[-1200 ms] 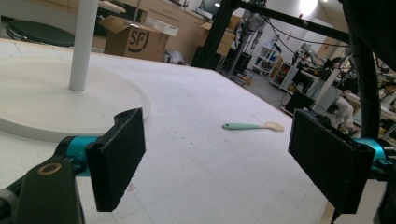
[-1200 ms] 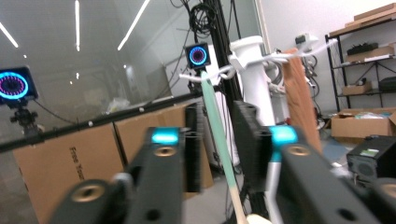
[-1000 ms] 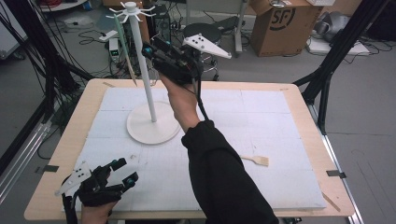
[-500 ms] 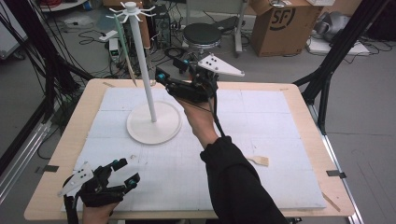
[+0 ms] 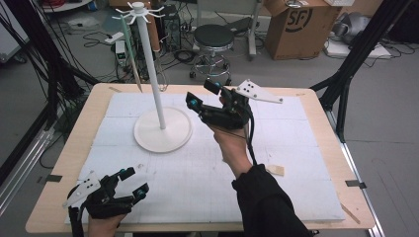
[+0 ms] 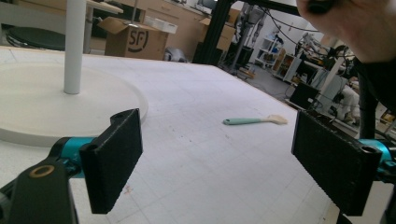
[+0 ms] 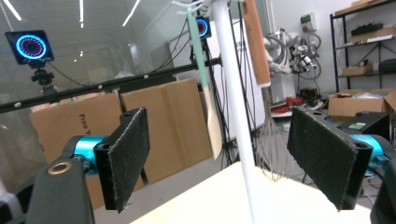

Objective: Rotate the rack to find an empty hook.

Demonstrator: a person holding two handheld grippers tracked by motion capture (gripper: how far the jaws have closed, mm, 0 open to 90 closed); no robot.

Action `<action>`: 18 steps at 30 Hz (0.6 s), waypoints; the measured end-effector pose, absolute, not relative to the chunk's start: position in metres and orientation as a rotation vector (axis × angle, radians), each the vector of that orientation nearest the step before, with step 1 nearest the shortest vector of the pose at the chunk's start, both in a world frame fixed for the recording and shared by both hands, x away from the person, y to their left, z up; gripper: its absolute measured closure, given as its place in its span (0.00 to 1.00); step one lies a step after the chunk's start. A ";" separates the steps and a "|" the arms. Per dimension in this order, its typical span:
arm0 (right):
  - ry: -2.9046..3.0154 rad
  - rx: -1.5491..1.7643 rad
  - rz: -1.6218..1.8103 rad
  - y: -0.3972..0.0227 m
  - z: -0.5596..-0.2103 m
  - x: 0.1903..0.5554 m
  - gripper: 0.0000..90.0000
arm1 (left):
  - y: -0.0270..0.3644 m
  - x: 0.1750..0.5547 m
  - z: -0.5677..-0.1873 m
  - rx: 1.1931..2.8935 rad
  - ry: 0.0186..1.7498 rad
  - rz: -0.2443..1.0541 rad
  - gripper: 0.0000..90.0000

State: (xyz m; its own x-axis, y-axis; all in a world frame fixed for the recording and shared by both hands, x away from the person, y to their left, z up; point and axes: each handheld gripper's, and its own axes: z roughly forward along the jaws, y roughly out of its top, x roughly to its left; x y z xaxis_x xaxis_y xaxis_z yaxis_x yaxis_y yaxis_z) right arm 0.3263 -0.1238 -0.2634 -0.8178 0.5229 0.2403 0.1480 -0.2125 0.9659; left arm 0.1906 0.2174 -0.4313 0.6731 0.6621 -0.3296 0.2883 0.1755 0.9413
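Note:
A white stand (image 5: pixel 158 98) with hooks at its top rises from a round base (image 5: pixel 163 129) at the table's back left. From the hooks hang a green-handled spatula (image 5: pixel 129 54), a whisk (image 5: pixel 160 74) and a brown-handled utensil (image 7: pixel 256 42). My right gripper (image 5: pixel 202 94) hovers just right of the pole, pointing at it. Its jaws have just been opening and stand open, with nothing gripped (image 7: pixel 224 163). My left gripper (image 5: pixel 135 181) rests open near the front left edge (image 6: pixel 233 158). Another spatula (image 5: pixel 274 170), mint-handled (image 6: pixel 254 121), lies on the mat at the right.
A white foam mat (image 5: pixel 296 138) covers the wooden table (image 5: pixel 69 163). Behind the table stand a black stool (image 5: pixel 212 37), a cardboard box (image 5: pixel 296 24) and black frame legs (image 5: pixel 346 74), with cables on the floor.
My right hand has come down and to the right, away from the top of the stand, and its jaws have spread wider. The left gripper has stayed put.

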 end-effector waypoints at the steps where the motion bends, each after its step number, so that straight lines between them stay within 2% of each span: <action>1: 1.788 0.795 2.119 -0.126 -0.266 0.323 0.23 | 0.217 0.190 -0.431 1.415 0.854 0.317 0.19; 18: 1.811 0.863 2.048 -0.165 -0.299 0.298 0.23 | 0.218 0.189 -0.430 1.413 0.854 0.320 0.19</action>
